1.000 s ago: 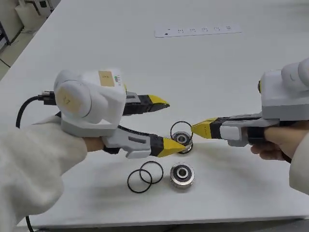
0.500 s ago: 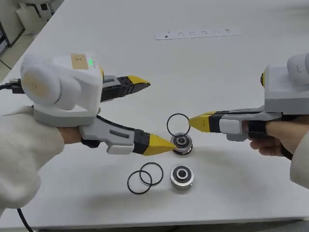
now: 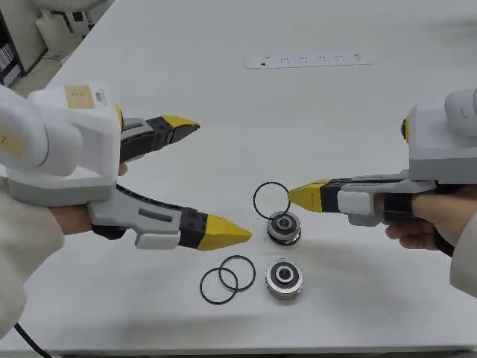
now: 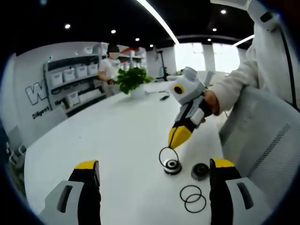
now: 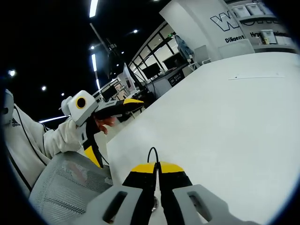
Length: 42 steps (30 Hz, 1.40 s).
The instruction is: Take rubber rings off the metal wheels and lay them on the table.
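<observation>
Two black rings (image 3: 220,270) flat on table (image 3: 223,89) | right gripper (image 3: 292,196) pinches third ring (image 3: 254,200) | left gripper (image 3: 223,181) agape

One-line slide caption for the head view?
Right claw pinches a rubber ring upright by a metal wheel; left claw open.

A big white tabletop (image 3: 313,112) sits under a dark ceiling (image 4: 93,16) with small round lights (image 4: 67,26) and one long bright strip light (image 4: 157,21). At the tabletop's far end there is a green plant (image 4: 132,78), and past the tabletop are shelves (image 4: 63,91) of white boxes (image 4: 70,75) and bright windows (image 4: 211,56). A grey mesh chair (image 5: 61,187) stands beside the tabletop.
</observation>
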{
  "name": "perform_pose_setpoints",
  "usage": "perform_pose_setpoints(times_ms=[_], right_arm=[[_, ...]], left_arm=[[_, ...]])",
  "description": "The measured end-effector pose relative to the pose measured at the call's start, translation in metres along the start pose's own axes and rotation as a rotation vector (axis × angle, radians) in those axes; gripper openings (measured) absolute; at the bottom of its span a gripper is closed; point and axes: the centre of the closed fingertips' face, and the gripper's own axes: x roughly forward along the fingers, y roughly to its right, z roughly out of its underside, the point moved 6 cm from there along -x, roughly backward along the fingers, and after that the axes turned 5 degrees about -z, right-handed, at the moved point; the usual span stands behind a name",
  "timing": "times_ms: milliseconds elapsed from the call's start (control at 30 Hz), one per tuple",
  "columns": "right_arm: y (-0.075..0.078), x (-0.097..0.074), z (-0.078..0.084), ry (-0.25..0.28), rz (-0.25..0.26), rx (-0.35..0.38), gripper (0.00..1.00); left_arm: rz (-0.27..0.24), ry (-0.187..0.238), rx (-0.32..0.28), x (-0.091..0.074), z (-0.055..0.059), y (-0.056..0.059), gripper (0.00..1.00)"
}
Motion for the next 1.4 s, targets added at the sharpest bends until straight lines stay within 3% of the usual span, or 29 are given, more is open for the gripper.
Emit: perform_pose_setpoints(times_ms=[167,400,667,967,1167,1400], right_arm=[[-0.005,0.005,0.003,-0.024,-0.016,-0.009,0.00],[-0.011,0.011,0.011,-0.075,-0.034,-0.032,0.00],[-0.016,0.021,0.024,-0.149,-0.054,-0.055,0.00],[-0.018,0.030,0.037,-0.234,-0.071,-0.087,0.00],[-0.014,0.035,0.044,-0.285,-0.073,-0.090,0.00],[-0.012,0.036,0.045,-0.299,-0.064,-0.083,0.00]], left_arm=[[0.011,-0.014,-0.002,-0.006,0.006,0.005,1.00],[0.037,-0.072,0.006,-0.011,0.020,0.012,1.00],[0.060,-0.108,-0.020,-0.016,0.032,0.018,1.00],[0.073,-0.119,-0.039,-0.015,0.035,0.019,1.00],[0.086,-0.164,-0.018,-0.013,0.043,0.020,1.00],[0.116,-0.168,-0.022,-0.012,0.043,0.025,1.00]])
